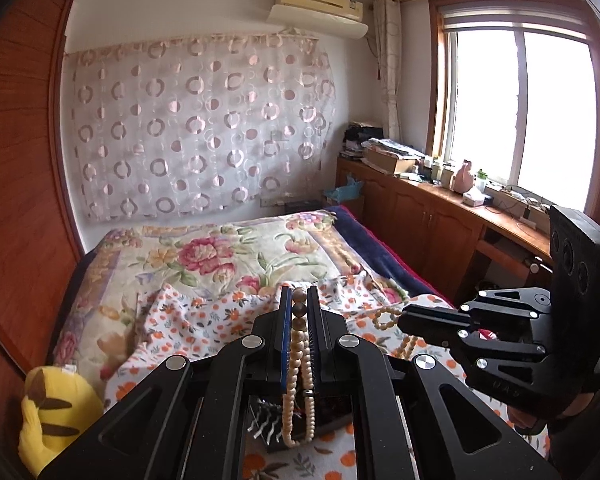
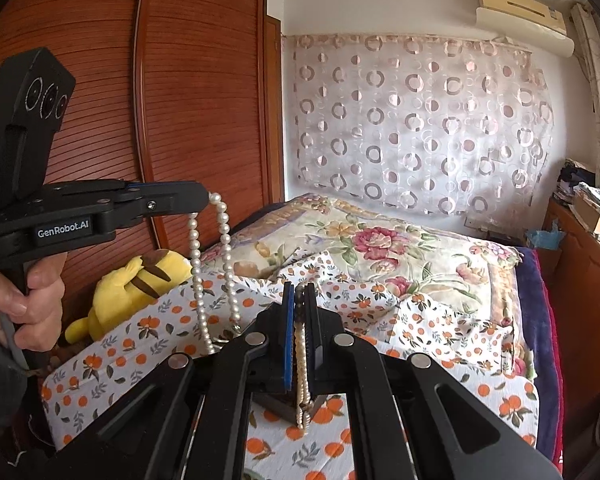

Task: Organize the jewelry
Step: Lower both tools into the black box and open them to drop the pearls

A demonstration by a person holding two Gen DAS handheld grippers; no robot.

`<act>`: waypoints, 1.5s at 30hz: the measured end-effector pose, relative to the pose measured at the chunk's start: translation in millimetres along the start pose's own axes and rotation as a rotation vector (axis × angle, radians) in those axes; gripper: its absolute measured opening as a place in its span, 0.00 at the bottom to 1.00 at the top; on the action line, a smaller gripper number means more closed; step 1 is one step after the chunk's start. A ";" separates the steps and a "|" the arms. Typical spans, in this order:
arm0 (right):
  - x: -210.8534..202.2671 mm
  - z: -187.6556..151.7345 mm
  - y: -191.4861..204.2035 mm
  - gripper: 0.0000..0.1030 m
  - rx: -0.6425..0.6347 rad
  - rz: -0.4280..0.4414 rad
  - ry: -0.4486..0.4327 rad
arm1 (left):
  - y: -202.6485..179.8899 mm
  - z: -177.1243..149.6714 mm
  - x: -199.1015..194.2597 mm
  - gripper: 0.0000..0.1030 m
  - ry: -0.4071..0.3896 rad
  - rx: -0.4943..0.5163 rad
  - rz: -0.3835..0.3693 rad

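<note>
My left gripper [image 1: 299,292] is shut on a pearl necklace [image 1: 298,364] whose loop hangs down between its fingers. From the right wrist view, the left gripper [image 2: 208,197] is raised at the left and the pearl necklace [image 2: 225,240] dangles from its tip. My right gripper [image 2: 299,289] is shut on a bead strand [image 2: 302,396]. In the left wrist view, the right gripper [image 1: 403,317] pinches the bead strand [image 1: 384,315] at the right. I cannot tell whether both hold one necklace. A dark jewelry box [image 1: 336,420] lies below on the bed.
An orange-print cloth [image 2: 420,320] covers a floral bed [image 1: 204,256]. A yellow plush toy [image 2: 132,284] sits at the bed's left edge by the wooden wardrobe [image 2: 196,100]. A cluttered wooden cabinet [image 1: 440,220] runs under the window. A hand [image 2: 32,300] grips the left handle.
</note>
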State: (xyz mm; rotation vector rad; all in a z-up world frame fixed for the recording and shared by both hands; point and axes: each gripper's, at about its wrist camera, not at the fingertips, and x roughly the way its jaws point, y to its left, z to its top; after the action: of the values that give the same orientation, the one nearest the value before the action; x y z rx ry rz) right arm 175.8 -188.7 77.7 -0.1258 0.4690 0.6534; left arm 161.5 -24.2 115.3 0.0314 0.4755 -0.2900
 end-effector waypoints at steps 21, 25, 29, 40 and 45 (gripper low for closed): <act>38.0 25.6 -8.4 0.05 0.008 0.056 -0.015 | 25.0 12.3 36.7 0.06 0.013 -0.022 0.001; 50.2 17.4 -8.7 0.05 0.018 0.060 0.018 | 31.9 -3.3 49.4 0.06 0.054 -0.031 0.004; 65.0 4.6 -7.2 0.06 0.024 0.057 0.064 | 35.3 -18.6 59.2 0.06 0.090 -0.040 0.006; 77.0 -14.4 -11.2 0.06 0.049 0.052 0.124 | 33.8 -33.0 64.6 0.06 0.120 -0.042 0.001; 73.5 -15.6 -12.9 0.06 0.049 0.042 0.125 | 32.4 -34.9 65.9 0.07 0.125 -0.039 -0.002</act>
State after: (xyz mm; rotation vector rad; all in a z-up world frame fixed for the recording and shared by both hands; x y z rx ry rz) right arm 228.8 -162.1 29.7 -0.1111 0.6094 0.6769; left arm 211.0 -7.5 53.0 0.0106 0.6056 -0.2818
